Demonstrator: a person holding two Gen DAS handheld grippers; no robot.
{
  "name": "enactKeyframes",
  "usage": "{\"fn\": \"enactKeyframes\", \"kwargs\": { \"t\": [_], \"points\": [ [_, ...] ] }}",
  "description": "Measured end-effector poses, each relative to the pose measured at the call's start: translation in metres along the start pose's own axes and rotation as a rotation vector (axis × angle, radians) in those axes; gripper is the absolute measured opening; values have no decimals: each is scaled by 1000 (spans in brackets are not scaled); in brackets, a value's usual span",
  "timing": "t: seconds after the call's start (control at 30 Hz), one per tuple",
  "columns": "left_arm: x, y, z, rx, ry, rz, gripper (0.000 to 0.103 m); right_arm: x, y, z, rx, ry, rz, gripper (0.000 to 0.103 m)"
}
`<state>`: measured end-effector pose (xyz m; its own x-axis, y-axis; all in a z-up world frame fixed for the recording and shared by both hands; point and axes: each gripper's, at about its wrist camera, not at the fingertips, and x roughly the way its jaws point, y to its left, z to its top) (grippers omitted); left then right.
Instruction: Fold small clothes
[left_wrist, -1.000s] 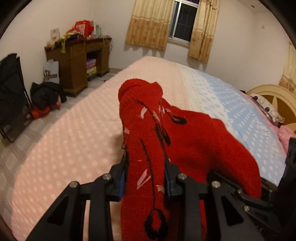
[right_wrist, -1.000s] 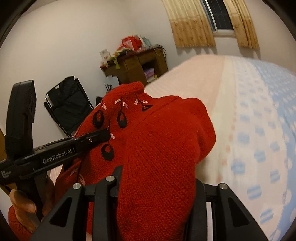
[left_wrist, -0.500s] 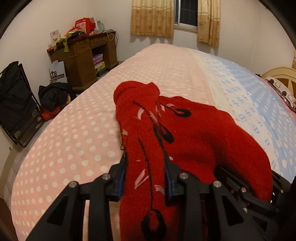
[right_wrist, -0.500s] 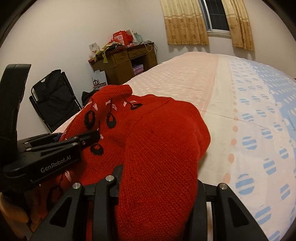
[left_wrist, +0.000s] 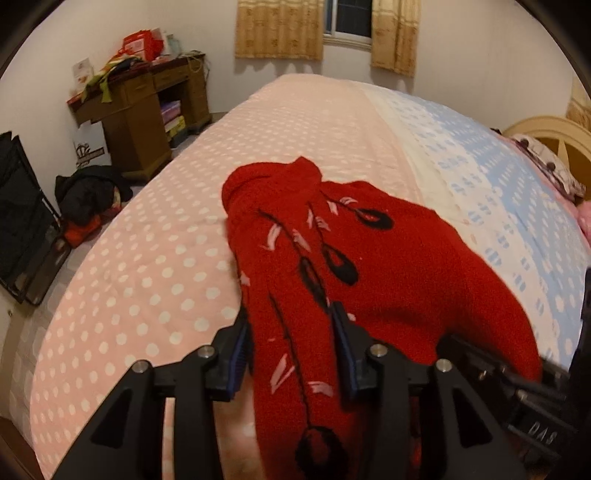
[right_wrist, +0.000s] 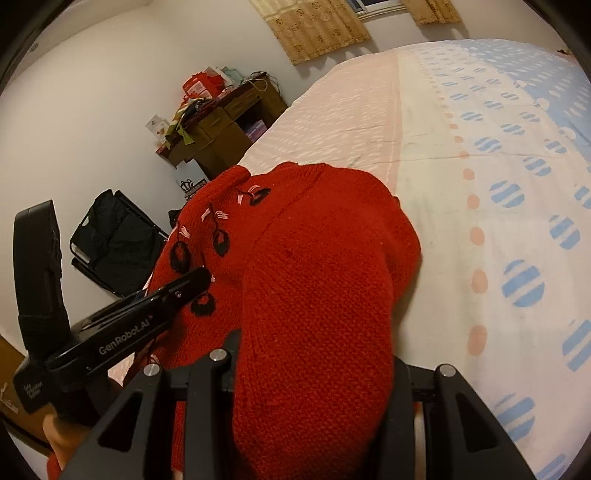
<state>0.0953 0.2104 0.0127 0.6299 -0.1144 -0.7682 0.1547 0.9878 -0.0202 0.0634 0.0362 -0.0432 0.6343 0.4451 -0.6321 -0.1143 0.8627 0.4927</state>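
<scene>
Both my grippers, left (left_wrist: 291, 354) and right (right_wrist: 314, 362), still pinch the sweater (left_wrist: 369, 266) | bed (left_wrist: 155, 266) looks closer | fuzzy red knit, black loops.

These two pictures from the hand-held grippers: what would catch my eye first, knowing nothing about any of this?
A bright red knitted sweater with black and pink stitching fills the middle, pinched by the left hand-held gripper and the right hand-held gripper. Beneath it spreads a bed cover, pink with white dots on one side and blue on the other. A cluttered wooden desk stands by the far wall.

Left tongs (left_wrist: 291, 347) clamped; right tongs (right_wrist: 314, 365) clamped alongside.
</scene>
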Motion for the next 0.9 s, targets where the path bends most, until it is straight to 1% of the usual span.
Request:
{"fn": "enactKeyframes", "kwargs": {
  "t": [0.03,0.13,0.2,0.37,0.43,0.5,0.6,0.7,0.9],
  "points": [
    [0,-2,-1,5,-7,9,45,1,3,0,-37,-8,-10,39],
    [-1,-13,-8,51,-47,68,46,1,10,-6,-178,-56,-58,41],
    [-2,-17,-11,64,-68,96,47,0,7,-2,-176,-57,-56,41],
    [-10,-11,-12,20,-58,82,48,1,5,2,-176,-49,-58,42],
    [-17,-13,-15,18,-57,90,50,2,3,5,-171,-42,-55,43],
    [-27,-13,-20,13,-62,111,61,2,1,7,-172,-31,-55,45],
    [-39,-10,-27,-21,-57,108,71,-8,-3,5,-189,-19,-67,45],
    [-48,-9,-35,-62,-34,89,74,-15,-11,4,-146,-16,-56,45],
    [-63,-19,-49,-42,-23,83,74,-22,-13,-2,-125,-16,-84,45]
  ]
}}
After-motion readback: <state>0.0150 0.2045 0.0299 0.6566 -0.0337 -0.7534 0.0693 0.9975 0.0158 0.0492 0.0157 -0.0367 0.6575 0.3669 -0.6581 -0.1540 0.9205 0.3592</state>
